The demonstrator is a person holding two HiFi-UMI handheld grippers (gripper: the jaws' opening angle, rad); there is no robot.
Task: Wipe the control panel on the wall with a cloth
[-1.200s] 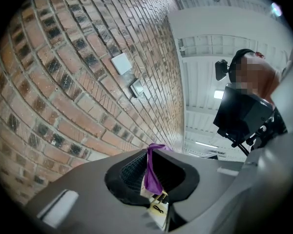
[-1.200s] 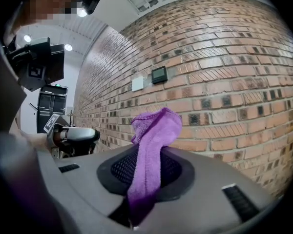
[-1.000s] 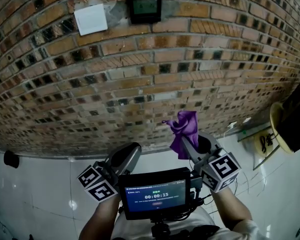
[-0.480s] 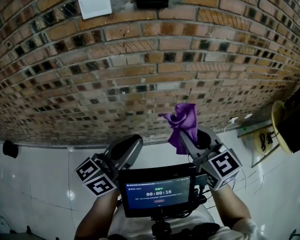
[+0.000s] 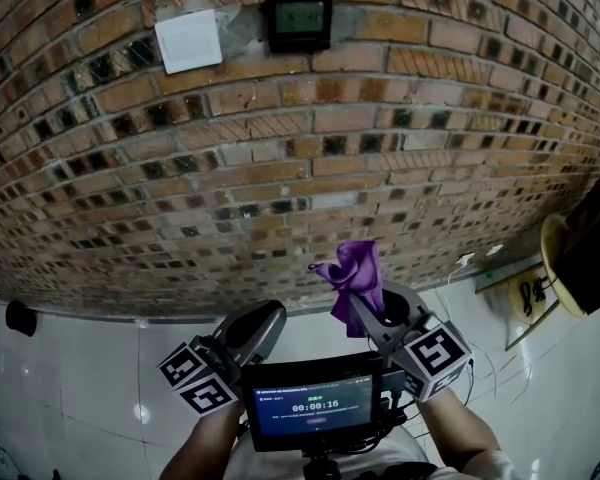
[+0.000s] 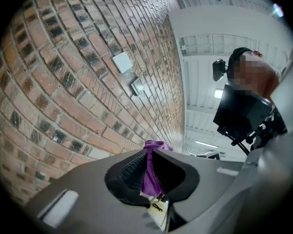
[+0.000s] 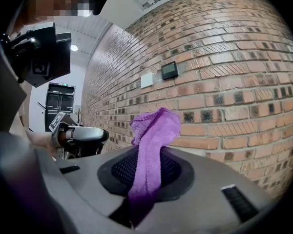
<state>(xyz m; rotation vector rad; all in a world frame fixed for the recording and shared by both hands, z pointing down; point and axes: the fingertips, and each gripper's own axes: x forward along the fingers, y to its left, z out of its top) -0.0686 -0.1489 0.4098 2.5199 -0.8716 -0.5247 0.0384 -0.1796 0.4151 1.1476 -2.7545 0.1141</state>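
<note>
A small black control panel (image 5: 298,21) with a greenish screen is fixed high on the brick wall, beside a white switch plate (image 5: 188,40). My right gripper (image 5: 365,303) is shut on a purple cloth (image 5: 352,273), which sticks up out of the jaws, well below the panel and apart from the wall. In the right gripper view the cloth (image 7: 151,150) hangs over the jaws, and the panel (image 7: 170,69) lies far ahead. My left gripper (image 5: 265,323) is shut and holds nothing; in its own view the purple cloth (image 6: 155,145) shows past its tips.
The brick wall (image 5: 310,168) fills most of the head view above a white tiled floor (image 5: 70,368). A round tan object and a dark box (image 5: 580,248) stand at the right edge, with cables beside them. A small monitor (image 5: 320,403) is mounted between my grippers.
The view tipped down and came back up, so the panel sits about where it was. The right gripper with the cloth has drifted slightly down and left. Both grips are unchanged.
</note>
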